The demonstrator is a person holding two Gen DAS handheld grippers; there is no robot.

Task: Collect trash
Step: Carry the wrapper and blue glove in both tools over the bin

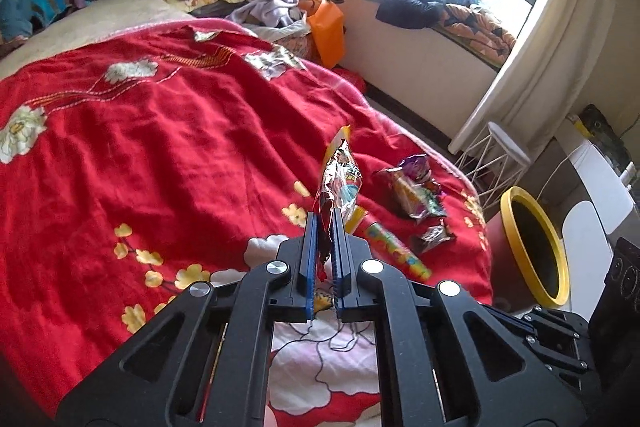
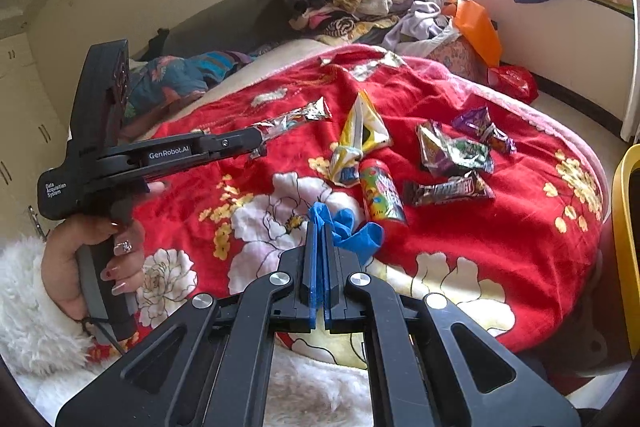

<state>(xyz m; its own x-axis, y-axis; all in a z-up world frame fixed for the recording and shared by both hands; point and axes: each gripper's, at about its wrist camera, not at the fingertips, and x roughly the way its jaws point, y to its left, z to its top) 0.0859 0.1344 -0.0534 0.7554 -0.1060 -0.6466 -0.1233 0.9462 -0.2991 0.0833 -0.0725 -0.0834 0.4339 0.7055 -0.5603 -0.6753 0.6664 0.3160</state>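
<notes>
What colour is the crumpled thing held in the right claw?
Blue: the crumpled soft piece pinched in the right claw, clearest in the right wrist view.

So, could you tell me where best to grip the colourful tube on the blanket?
Probably mid-body, from above. The tube lies flat on the blanket, long axis running away from the camera, so set the fingers across its narrow width; the yellow wrapper crowds its far end.
</notes>
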